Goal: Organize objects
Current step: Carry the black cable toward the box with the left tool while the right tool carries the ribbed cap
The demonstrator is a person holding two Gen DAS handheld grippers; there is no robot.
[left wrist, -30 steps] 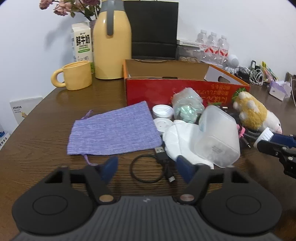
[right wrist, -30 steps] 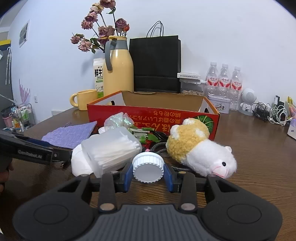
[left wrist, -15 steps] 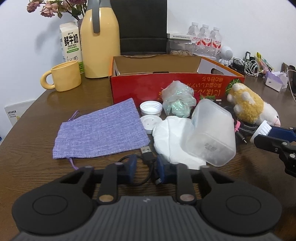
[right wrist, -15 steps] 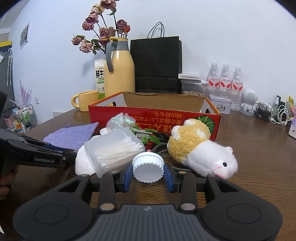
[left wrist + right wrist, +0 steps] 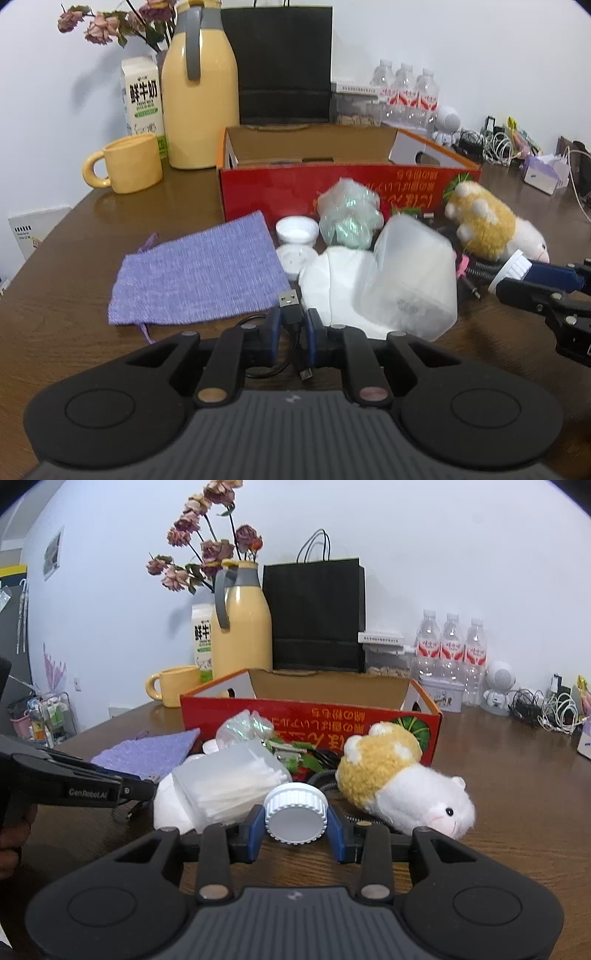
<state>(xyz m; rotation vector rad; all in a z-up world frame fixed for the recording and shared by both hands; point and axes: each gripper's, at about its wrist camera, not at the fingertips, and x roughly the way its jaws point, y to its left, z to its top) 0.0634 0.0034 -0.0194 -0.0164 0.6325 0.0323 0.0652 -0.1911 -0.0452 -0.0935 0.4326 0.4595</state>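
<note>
We hold the left gripper (image 5: 291,338) low over the brown wooden bench (image 5: 66,280), its jaws clamped on the black USB cable (image 5: 290,306) just behind the plug; the plug protrudes forward between the blue pads and the cable loop trails beneath them. The cable lies at the near edge of the flat purple knitted drawstring pouch (image 5: 199,277), just beside the white crumpled cloth (image 5: 332,280).

We hold the right gripper (image 5: 297,825) with its jaws clamped on the white ribbed screw cap (image 5: 297,812), the cap face turned toward the camera. Directly beyond it, the translucent plastic box of cotton swabs (image 5: 229,779) lies tilted on the white cloth. The yellow-and-white plush hamster (image 5: 402,779) lies on its side to the right of the cap. The open red cardboard box (image 5: 314,716) stands behind these items, near the middle of the bench.
</note>
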